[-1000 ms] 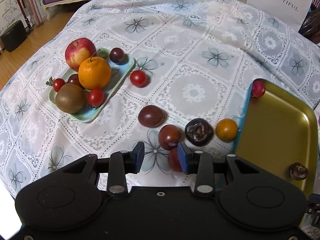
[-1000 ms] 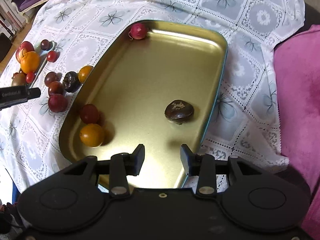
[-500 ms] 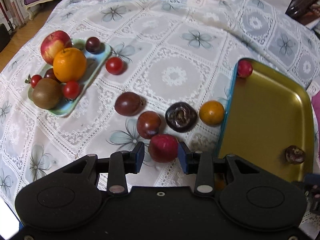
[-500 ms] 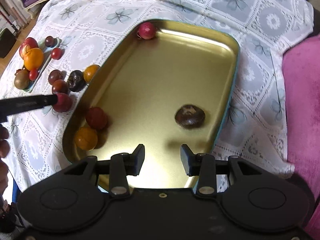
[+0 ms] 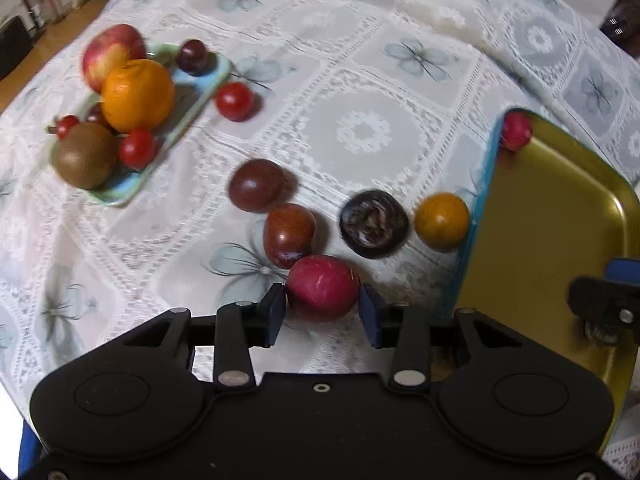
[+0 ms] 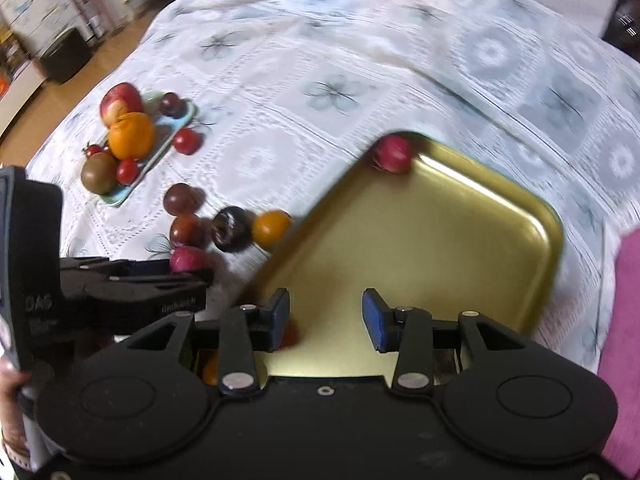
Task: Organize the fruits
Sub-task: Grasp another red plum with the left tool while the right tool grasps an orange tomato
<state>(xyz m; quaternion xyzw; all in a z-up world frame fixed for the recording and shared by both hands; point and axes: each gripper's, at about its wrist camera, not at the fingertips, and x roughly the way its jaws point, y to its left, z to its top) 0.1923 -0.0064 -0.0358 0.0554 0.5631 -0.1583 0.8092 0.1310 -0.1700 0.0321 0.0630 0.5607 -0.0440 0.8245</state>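
My left gripper is open, its jaws on either side of a red round fruit on the tablecloth. Beyond it lie two dark red-brown fruits, a dark wrinkled fruit and a small orange fruit beside the gold tray. A red fruit sits in the tray's far corner. My right gripper is open and empty above the near end of the gold tray. The left gripper shows at the left of the right wrist view, at the red fruit.
A small green plate at the far left holds an apple, an orange, a kiwi, and several small red and dark fruits. A red tomato lies beside it. A pink cushion is at the right. The floor and furniture lie beyond the table.
My left gripper has moved forward so that the red fruit now sits between its open jaws. The right gripper has swung left and lower over the tray's near end.
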